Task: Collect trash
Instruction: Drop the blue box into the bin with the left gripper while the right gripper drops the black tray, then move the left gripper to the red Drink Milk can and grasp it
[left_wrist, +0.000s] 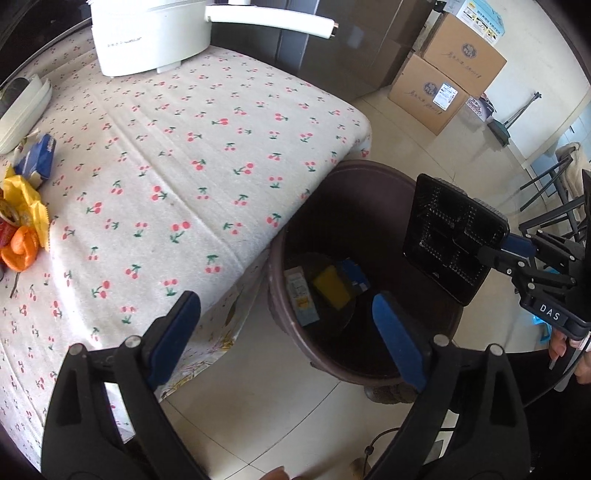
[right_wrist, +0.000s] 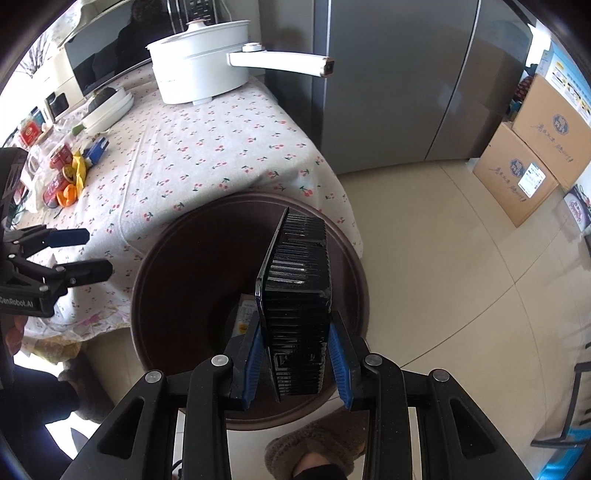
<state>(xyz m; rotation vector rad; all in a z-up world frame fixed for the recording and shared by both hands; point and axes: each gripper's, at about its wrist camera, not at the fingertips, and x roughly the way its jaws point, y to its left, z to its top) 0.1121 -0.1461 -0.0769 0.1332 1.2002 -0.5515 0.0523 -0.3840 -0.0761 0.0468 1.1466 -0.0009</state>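
Claws differ: the right claw (right_wrist: 295, 363) clamps a black plastic tray (right_wrist: 297, 291) on edge over the brown bin (right_wrist: 177, 258), while the left claw (left_wrist: 288, 339) stands wide and empty at the bin's nine o'clock. Releasing well likely means centring the tray over the bin's mouth before letting go. More wrappers (left_wrist: 26, 218) wait on the table (left_wrist: 184, 147) at its far nine o'clock edge.
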